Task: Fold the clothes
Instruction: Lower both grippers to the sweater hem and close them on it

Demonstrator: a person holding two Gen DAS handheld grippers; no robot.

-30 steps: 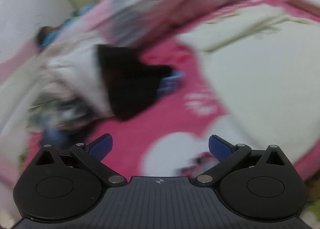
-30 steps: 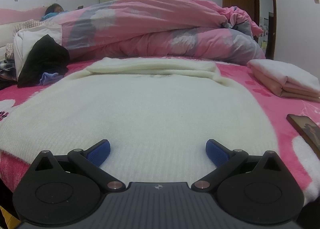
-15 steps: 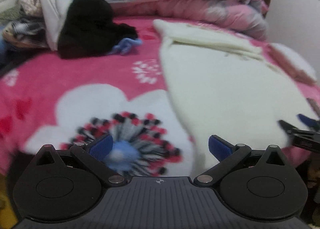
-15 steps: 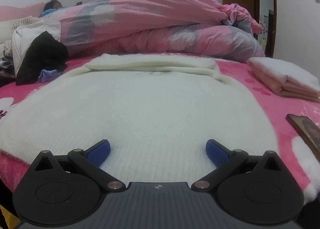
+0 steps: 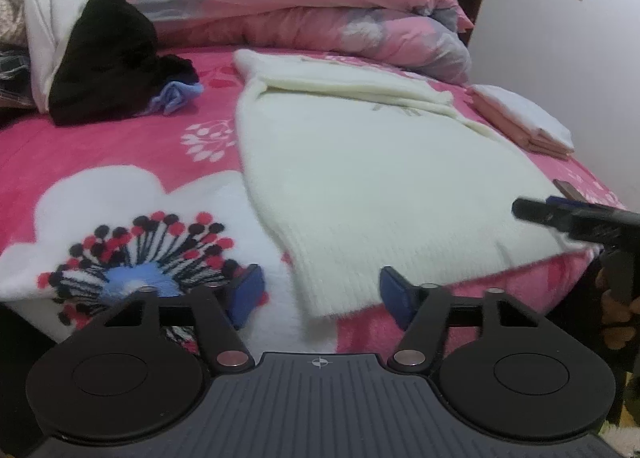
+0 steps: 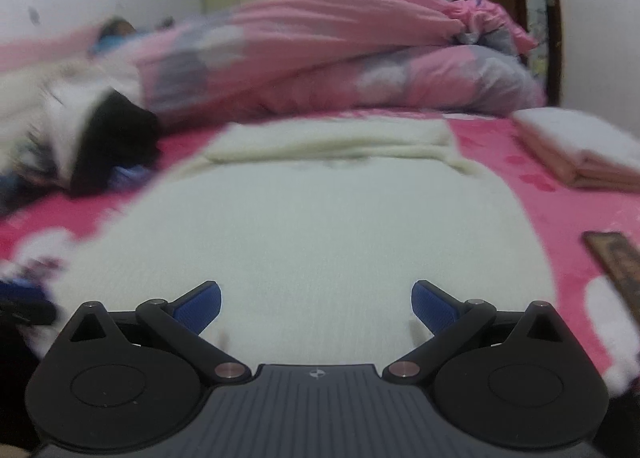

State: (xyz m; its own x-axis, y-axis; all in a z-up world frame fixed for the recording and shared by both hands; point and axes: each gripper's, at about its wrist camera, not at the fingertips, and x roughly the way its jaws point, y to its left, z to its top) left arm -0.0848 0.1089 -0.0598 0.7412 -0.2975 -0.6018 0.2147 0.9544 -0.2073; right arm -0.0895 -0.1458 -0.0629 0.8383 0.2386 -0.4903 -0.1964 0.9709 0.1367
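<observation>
While my left claw [image 5: 320,292] is closing around the cream sweater's [image 5: 372,178] corner at the bed's [image 5: 100,146] near edge, my right claw [image 6: 316,304] stays apart.

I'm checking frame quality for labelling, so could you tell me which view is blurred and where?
Left wrist view: mostly sharp, cream sweater and flowered blanket crisp; fisheye bends the edges. Right wrist view: motion-smeared, worst on the black garment at left; sweater knit softened.
</observation>
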